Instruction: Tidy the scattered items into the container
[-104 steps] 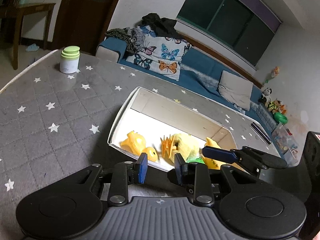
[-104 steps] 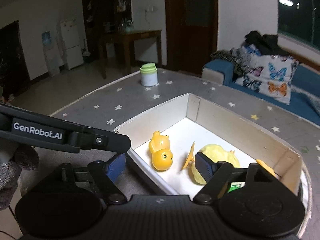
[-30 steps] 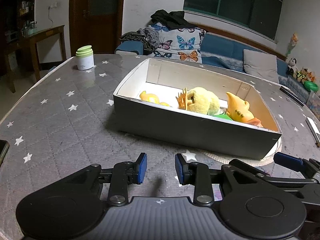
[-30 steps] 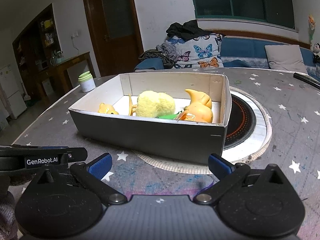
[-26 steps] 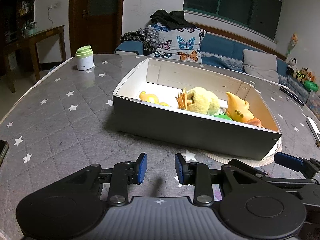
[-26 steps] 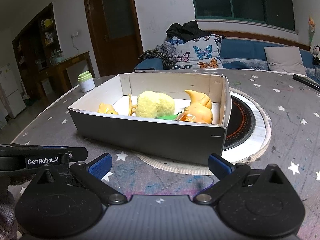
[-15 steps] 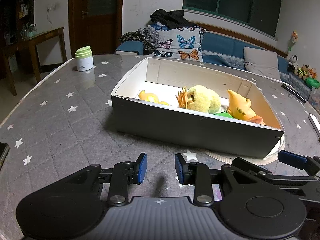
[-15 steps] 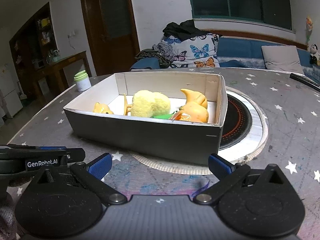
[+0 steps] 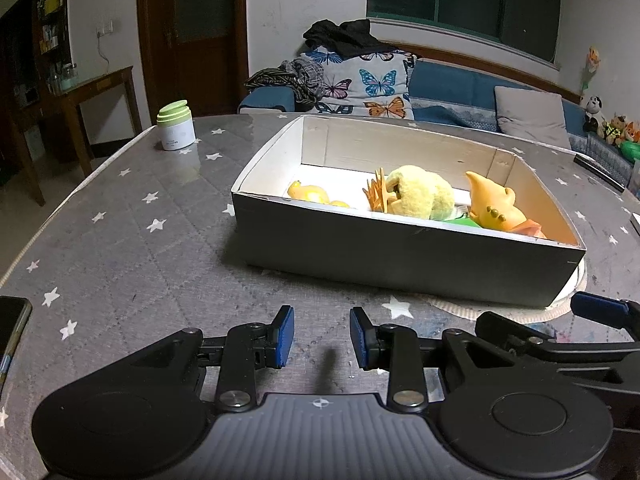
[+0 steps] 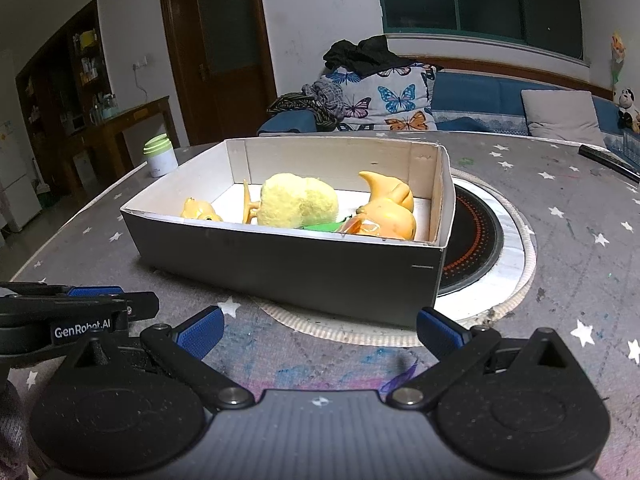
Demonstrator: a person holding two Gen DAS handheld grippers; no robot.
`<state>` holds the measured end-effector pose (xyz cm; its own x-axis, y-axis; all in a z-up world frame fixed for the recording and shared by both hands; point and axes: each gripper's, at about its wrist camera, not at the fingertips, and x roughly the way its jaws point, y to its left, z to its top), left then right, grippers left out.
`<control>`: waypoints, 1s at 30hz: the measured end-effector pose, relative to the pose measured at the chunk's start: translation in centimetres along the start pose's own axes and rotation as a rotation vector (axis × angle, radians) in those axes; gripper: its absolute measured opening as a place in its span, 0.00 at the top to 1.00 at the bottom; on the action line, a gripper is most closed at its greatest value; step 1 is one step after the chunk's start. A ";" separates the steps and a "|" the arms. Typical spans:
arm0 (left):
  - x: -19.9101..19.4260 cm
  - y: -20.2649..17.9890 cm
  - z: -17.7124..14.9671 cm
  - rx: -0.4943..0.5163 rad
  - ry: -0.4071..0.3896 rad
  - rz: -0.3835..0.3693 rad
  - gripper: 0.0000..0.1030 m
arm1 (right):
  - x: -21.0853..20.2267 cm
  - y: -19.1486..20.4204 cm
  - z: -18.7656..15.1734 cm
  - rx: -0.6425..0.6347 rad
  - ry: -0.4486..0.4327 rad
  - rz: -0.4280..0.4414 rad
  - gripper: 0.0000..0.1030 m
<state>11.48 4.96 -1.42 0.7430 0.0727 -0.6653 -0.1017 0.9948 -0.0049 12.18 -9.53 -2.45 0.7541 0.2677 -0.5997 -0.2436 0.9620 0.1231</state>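
Note:
A dark cardboard box [image 9: 384,252] with a white inside stands on the grey star-patterned table; it also shows in the right wrist view [image 10: 288,260]. Inside lie a small yellow duck [image 9: 306,193], a fluffy yellow plush [image 9: 420,192], an orange dinosaur toy [image 9: 494,206] and something green [image 10: 324,227]. My left gripper [image 9: 322,338] hangs low over the table in front of the box, its jaws a narrow gap apart and empty. My right gripper [image 10: 318,330] is wide open and empty, also in front of the box.
A white jar with a green lid [image 9: 175,126] stands at the far left of the table. A round black hotplate [image 10: 476,236] lies partly under the box. A phone [image 9: 12,324] lies at the left edge. A remote [image 10: 608,160] lies far right.
Both grippers have drawn back from above the box to low in front of it. Over the last second the views shift only slightly. Both jaws keep their width.

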 end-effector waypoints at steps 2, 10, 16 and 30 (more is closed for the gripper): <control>-0.1 -0.1 0.0 0.005 -0.004 0.003 0.68 | 0.0 0.0 0.0 -0.001 0.001 0.001 0.00; -0.5 -0.5 -0.1 0.025 -0.027 0.012 0.68 | -0.1 -0.1 -0.1 -0.001 0.002 0.004 0.00; -0.9 -0.9 -0.2 0.041 -0.043 0.014 0.68 | -0.2 -0.2 -0.1 0.002 0.000 0.005 0.00; -1.5 -1.3 -0.3 0.061 -0.063 0.021 0.69 | -0.8 -0.2 -0.2 0.001 -0.012 0.004 0.00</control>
<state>10.34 3.52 -0.61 0.7818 0.0960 -0.6161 -0.0783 0.9954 0.0556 11.58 -9.95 -2.15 0.7605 0.2718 -0.5898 -0.2460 0.9611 0.1258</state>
